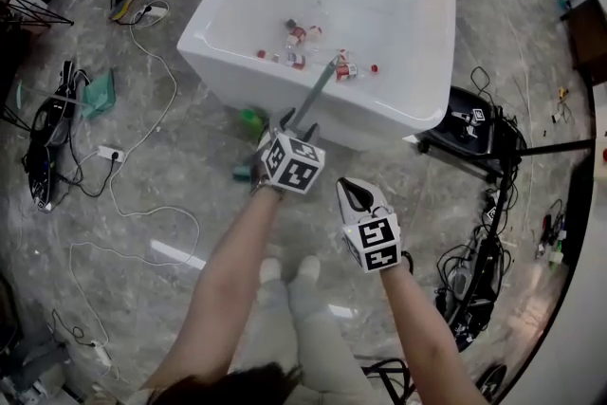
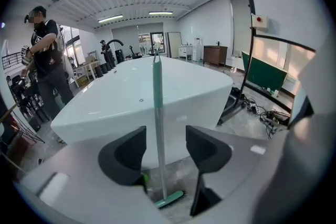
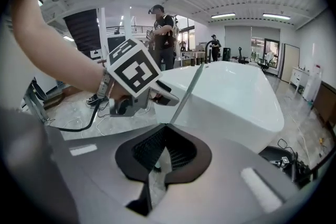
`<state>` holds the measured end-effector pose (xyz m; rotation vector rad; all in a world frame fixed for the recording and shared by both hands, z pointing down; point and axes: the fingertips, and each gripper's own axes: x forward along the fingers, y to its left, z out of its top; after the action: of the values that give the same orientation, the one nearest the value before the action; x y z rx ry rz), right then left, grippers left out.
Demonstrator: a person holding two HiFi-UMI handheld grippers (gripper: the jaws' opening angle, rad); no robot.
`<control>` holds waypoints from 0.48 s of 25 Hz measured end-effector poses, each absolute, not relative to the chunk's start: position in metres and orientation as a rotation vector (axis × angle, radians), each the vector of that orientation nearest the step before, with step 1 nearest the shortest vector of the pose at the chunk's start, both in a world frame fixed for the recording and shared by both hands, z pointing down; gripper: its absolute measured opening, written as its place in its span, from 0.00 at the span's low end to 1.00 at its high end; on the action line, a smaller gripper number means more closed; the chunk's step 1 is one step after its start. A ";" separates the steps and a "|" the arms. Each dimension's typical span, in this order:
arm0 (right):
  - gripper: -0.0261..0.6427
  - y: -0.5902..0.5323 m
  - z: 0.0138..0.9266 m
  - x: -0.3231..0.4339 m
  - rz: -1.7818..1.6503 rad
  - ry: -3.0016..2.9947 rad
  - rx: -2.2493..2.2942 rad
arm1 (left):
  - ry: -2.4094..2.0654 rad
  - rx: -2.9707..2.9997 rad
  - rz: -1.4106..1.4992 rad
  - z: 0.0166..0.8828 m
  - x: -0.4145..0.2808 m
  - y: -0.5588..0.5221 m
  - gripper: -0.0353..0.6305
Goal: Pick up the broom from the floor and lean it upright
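1. The broom (image 1: 319, 88) stands nearly upright. Its teal head (image 2: 169, 199) is on the floor at the foot of the white bathtub (image 1: 223, 71), and its thin handle (image 2: 157, 113) slopes up to rest on the tub's near rim.
2. The left gripper (image 1: 296, 120) has its jaws spread wide. The handle runs through the gap between them and touches neither pad, so nothing is clamped.
3. The right gripper (image 1: 358, 194) hangs just beside the left one, nearer the person. Its jaws are together and empty.
4. The handle looks like a slim metal tube with a green sleeve higher up. It is probably light and stiff, and smooth enough to slide or twist in a loose hold.
5. The best hold is likely around mid-handle, pads square across the tube, where the weight balances.
6. The tub rim is glossy and rounded, so the leaning handle may skate sideways along it.
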<state>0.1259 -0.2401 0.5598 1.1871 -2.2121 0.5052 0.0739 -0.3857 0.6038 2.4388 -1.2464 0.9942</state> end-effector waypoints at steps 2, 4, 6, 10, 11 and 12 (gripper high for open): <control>0.04 -0.242 0.541 0.121 0.481 -2.235 1.199 | -1.234 2.440 0.955 0.589 0.072 -0.371 0.40; 0.04 -0.245 0.523 0.118 0.449 -2.255 1.204 | -1.235 2.452 0.913 0.568 0.069 -0.358 0.40; 0.04 -0.248 0.503 0.113 0.417 -2.274 1.210 | -1.245 2.469 0.855 0.542 0.063 -0.347 0.39; 0.04 -0.246 0.461 0.100 0.351 -2.326 1.202 | -1.267 2.474 0.706 0.492 0.049 -0.316 0.28; 0.04 -0.246 0.451 0.098 0.323 -2.336 1.201 | -1.268 2.478 0.675 0.481 0.047 -0.310 0.24; 0.04 -0.246 0.440 0.097 0.291 -2.346 1.206 | -1.264 2.485 0.646 0.469 0.046 -0.305 0.20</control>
<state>0.0967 -0.2462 0.4404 1.2062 -2.3460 0.2906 0.0458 -0.3048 0.4687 2.4846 -1.2640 0.6460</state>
